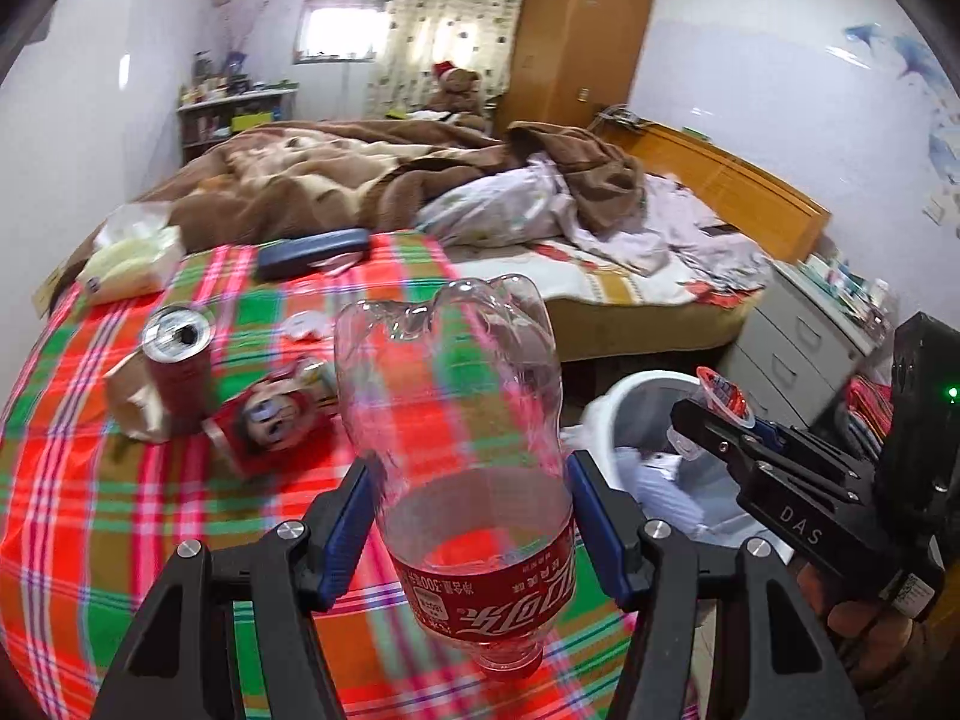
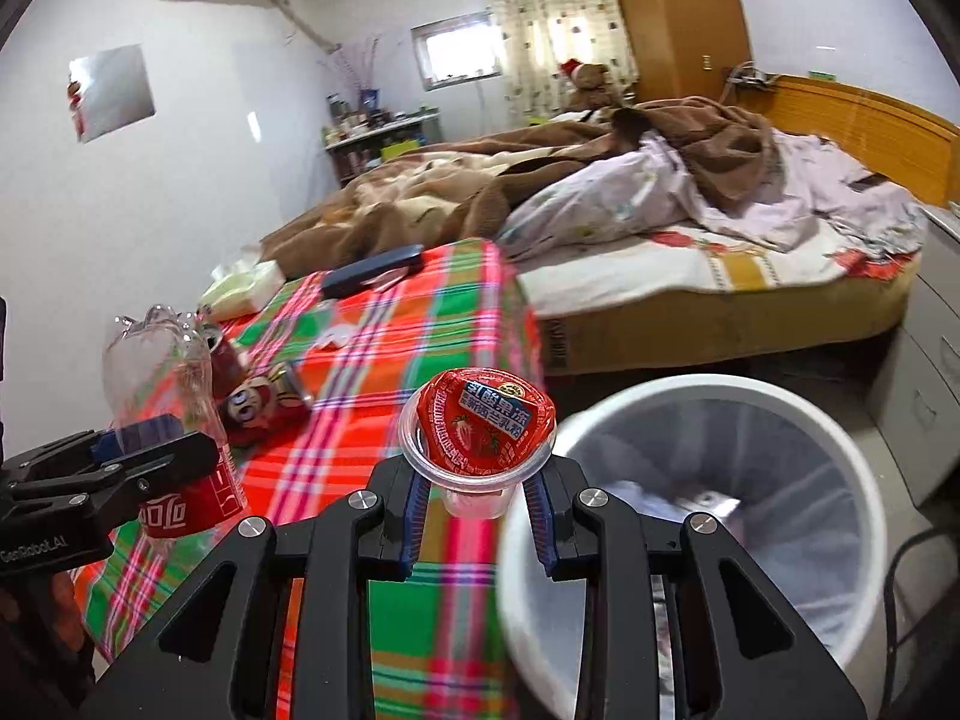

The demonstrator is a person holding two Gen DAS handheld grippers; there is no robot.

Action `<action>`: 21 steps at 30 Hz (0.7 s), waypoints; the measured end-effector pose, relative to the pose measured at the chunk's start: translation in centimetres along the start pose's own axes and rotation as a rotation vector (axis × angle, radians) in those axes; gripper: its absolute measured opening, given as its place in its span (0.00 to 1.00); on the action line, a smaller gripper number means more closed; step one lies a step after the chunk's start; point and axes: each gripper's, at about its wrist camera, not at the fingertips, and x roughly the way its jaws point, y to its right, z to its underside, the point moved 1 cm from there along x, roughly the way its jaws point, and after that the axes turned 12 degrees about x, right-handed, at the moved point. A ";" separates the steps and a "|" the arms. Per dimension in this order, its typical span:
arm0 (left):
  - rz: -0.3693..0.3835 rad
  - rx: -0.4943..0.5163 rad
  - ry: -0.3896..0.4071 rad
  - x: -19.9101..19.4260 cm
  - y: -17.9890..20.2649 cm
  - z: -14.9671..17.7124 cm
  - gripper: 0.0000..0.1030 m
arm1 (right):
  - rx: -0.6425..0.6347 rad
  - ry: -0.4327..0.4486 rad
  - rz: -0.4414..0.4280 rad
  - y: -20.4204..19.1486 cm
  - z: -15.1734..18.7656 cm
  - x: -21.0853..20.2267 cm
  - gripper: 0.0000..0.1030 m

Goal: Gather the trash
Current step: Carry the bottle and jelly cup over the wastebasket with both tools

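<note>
Left gripper [image 1: 468, 516]: your jaws are clamped on the empty cola bottle [image 1: 456, 420], which is upside down, its cap toward you and its cut-looking base pointing away. It hangs above the bench [image 1: 90, 480], not over the bin.

Right gripper [image 2: 477, 516]: your jaws are closed on the clear body of the jelly cup [image 2: 477, 429], just under its red foil lid. The cup is upright and is beside the near rim of the trash bin [image 2: 690, 396], not yet over its mouth.

Step in hand: I judge that you bring both pieces to the bin. Carry the cup further right until it is above the open mouth, then part the jaws. Release low, so the light cup does not bounce on the rim.

Bottle: it is long and light. Turn it so one end points down into the bin before you let go.

Order: one gripper at a time over the bin, because the mouth is not wide enough for both.

Edges: the bench edge is close to the bin, and the bed [image 2: 720, 312] stands behind it. The drawer unit [image 2: 924, 396] is near on the right.

Open room: the space above the bin looks free. The bin already holds some pale waste.

Left on bench: an upright can [image 1: 177, 372] and a lying can [image 1: 270, 420] are waiting.
</note>
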 end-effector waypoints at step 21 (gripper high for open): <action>0.199 0.162 -0.036 7.0 12.5 -4.6 0.61 | 0.101 0.017 0.192 9.2 -0.5 -1.4 0.29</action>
